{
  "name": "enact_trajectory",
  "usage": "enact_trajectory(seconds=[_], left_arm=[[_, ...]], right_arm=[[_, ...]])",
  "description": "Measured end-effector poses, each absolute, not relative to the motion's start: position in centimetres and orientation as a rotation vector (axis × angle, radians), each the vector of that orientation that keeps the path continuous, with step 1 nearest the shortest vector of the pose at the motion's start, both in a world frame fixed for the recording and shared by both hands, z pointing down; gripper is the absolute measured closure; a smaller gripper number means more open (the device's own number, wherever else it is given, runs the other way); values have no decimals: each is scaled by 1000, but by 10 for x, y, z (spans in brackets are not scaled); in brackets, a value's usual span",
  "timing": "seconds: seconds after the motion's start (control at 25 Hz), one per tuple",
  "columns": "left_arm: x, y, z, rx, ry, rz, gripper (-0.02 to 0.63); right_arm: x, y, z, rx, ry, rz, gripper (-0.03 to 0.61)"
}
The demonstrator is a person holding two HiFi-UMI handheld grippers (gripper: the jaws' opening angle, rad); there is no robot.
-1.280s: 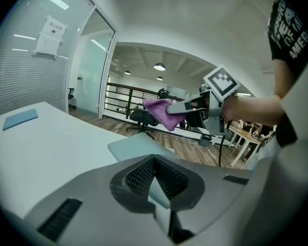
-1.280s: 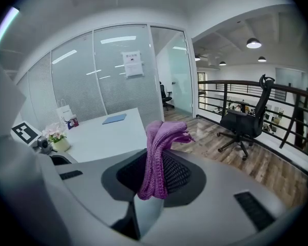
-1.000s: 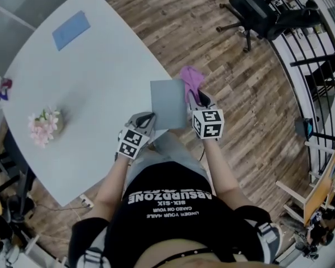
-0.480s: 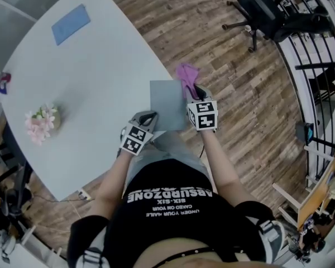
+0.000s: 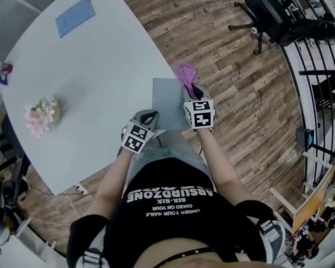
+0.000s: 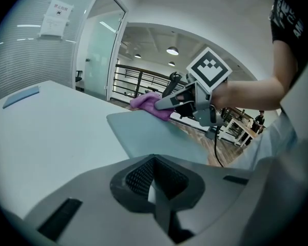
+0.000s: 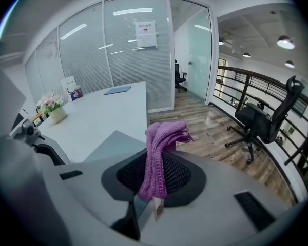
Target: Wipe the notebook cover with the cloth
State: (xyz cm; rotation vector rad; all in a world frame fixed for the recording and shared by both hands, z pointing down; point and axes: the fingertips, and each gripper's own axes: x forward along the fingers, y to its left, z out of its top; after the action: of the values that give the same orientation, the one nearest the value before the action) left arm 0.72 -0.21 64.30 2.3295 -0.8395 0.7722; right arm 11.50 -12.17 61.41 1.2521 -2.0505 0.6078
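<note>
At the desk's near edge: the grey notebook [image 5: 168, 102] lies flat on the pale desk [image 5: 95, 71], with its near end jutting past the rim toward the person.
Left tool [image 6: 155, 188]: clenched at the notebook's near left corner. The jaws are pinched together with a thin pale sliver between them, and they appear to grip that corner.
Right tool [image 7: 151, 199]: clenched on the purple cloth [image 7: 161, 152], which stands up out of the jaws in a bunched fold.
Cloth on cover: its free end touches the notebook's far right corner, and part of it hangs out over the wooden floor [image 5: 229, 54].
Hands: both forearms reach forward from the person's black shirt [image 5: 167, 211], one on each side of the notebook's near end.
Far corner of desk: a flat blue sheet [image 5: 75, 17] lies well apart from the notebook.
Left side of desk: a small pot of pink flowers [image 5: 40, 116] stands upright.
Beyond the desk: a black office chair [image 5: 273, 13] stands on the floor beside a dark railing [image 5: 318, 66].
</note>
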Motion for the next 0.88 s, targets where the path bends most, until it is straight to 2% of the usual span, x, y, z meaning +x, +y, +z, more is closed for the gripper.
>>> enact_trajectory(seconds=[0.88], left_arm=[[9, -1, 644, 2333, -873, 805, 597]], right_arm=[[48, -105, 616, 1098, -2154, 603, 494]])
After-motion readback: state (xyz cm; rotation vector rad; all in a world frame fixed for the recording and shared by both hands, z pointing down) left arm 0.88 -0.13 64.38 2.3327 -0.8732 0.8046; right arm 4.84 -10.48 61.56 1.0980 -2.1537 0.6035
